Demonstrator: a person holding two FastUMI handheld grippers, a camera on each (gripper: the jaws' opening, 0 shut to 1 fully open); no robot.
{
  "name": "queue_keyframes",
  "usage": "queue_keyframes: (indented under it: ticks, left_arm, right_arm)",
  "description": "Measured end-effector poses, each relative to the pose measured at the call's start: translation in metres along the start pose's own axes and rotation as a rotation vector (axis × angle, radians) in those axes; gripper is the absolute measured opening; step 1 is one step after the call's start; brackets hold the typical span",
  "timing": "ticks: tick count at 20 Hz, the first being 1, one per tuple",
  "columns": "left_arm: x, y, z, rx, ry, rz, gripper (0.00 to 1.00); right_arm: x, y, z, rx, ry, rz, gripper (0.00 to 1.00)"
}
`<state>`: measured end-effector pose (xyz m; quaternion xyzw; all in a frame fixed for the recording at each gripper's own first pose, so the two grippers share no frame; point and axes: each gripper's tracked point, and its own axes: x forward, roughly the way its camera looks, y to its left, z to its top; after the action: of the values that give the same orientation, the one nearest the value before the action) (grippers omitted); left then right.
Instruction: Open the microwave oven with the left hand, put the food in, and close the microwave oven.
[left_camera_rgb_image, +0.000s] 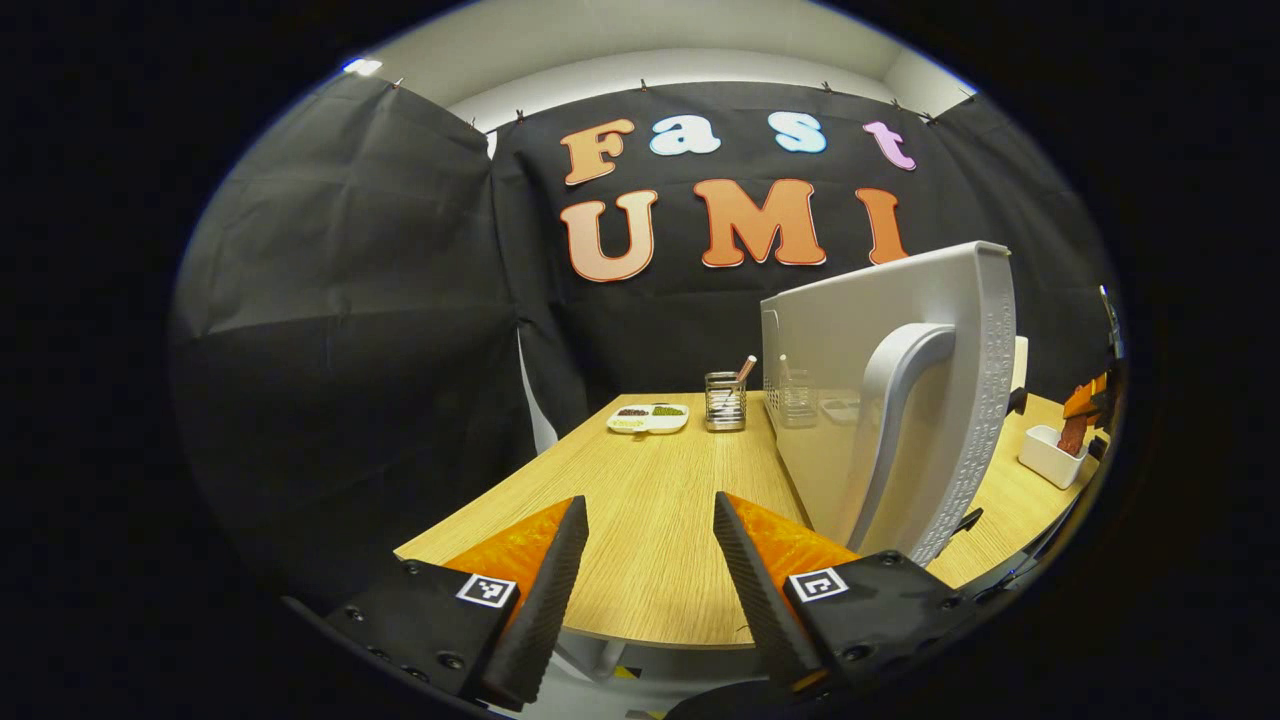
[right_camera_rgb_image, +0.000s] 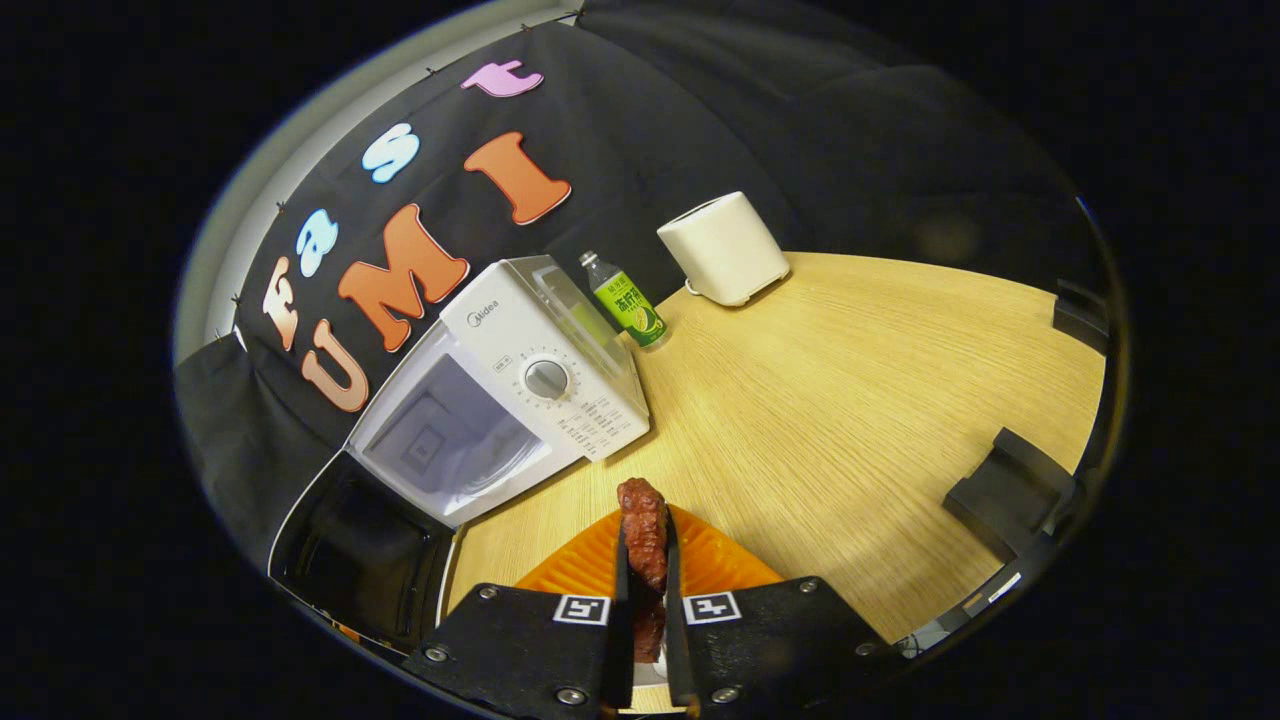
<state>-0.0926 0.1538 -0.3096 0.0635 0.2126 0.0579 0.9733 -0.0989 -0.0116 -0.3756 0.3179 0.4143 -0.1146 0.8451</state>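
The right gripper (right_camera_rgb_image: 645, 560) pinches the food (right_camera_rgb_image: 643, 535); the left gripper (left_camera_rgb_image: 650, 560) is spread, empty; clipping the microwave (right_camera_rgb_image: 500, 400) frame (door (left_camera_rgb_image: 900, 400) open) could dislodge it.

The wooden table (right_camera_rgb_image: 850, 380) carries the microwave (right_camera_rgb_image: 540, 385), a bottle (right_camera_rgb_image: 625, 302), a white appliance (right_camera_rgb_image: 725, 248) and a divided dish (left_camera_rgb_image: 648, 417).

— What sits on the table (left_camera_rgb_image: 650, 520)?

— A little white dish (left_camera_rgb_image: 648, 418) with dark bits and green bits in it. Just beside the dish is a wire cup (left_camera_rgb_image: 725, 400) with a stick poking out.

— Anything else on the table?

— A green bottle (right_camera_rgb_image: 625, 300) stands up near the back. A white pot (right_camera_rgb_image: 724, 248) sits near the bottle. A small white box (left_camera_rgb_image: 1050, 455) is at the table's far edge.
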Motion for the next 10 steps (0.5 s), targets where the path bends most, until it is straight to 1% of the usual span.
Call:
queue_keyframes:
  ticks: [3, 7, 10]
  left_arm:
    - [-0.001, 0.002, 0.001, 0.003, -0.004, 0.005, 0.84]
    - [-0.002, 0.004, 0.004, 0.010, -0.015, 0.009, 0.84]
    - [-0.002, 0.004, 0.004, 0.005, -0.018, 0.009, 0.84]
  right_arm:
    - [-0.012, 0.022, 0.011, -0.084, -0.031, 0.012, 0.12]
    - [-0.023, 0.055, 0.031, -0.238, -0.100, 0.014, 0.11]
    - [-0.026, 0.082, 0.037, -0.295, -0.125, 0.035, 0.12]
